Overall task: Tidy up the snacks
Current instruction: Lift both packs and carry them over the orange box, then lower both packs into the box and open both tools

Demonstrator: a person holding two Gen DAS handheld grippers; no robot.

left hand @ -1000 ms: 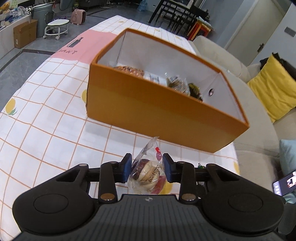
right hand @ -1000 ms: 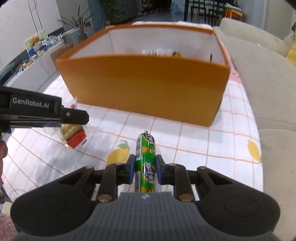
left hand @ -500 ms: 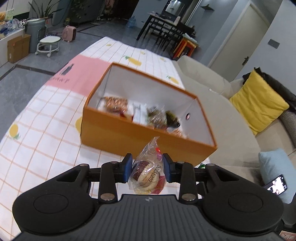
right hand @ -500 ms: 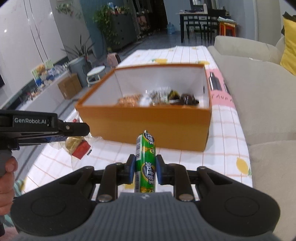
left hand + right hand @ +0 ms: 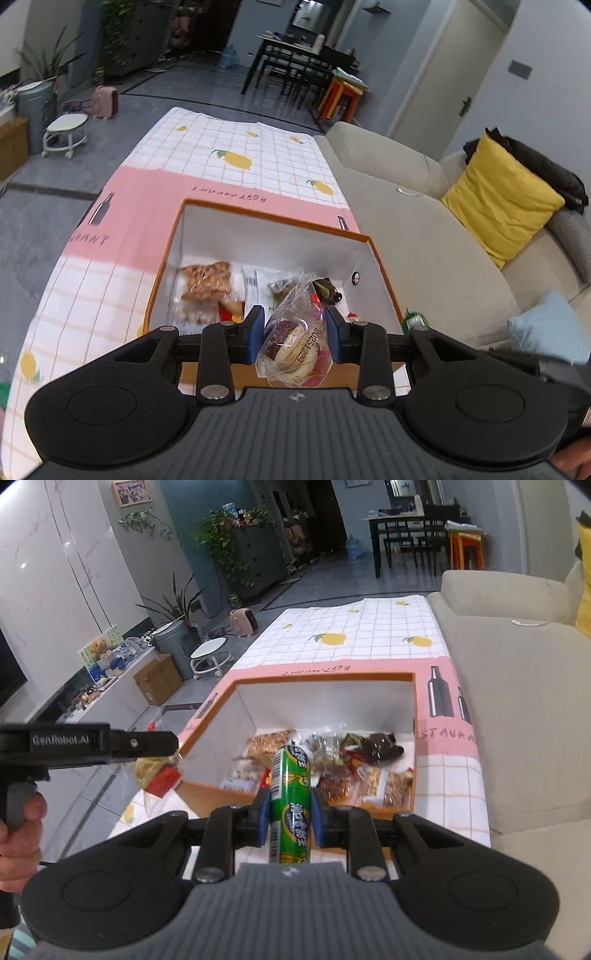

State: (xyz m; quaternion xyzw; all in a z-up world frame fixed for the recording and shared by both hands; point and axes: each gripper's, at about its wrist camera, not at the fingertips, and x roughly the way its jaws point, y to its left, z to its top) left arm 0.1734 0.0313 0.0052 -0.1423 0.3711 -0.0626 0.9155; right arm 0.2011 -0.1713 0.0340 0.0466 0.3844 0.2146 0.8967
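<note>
My left gripper (image 5: 293,328) has its jaws pinched on a clear-wrapped pastry (image 5: 291,343), held over the near edge of the orange box (image 5: 273,218). It looks light, soft and crushable, with slippery film, so I'd grip it gently across the cake. My right gripper (image 5: 286,814) has its jaws clamped on a green sausage stick (image 5: 290,805), firm and slick, taken mid-length, above the box's near wall. The box sits on the checked table (image 5: 236,144), already holding other snacks (image 5: 373,749), with the sofa (image 5: 424,229) to the right.
</note>
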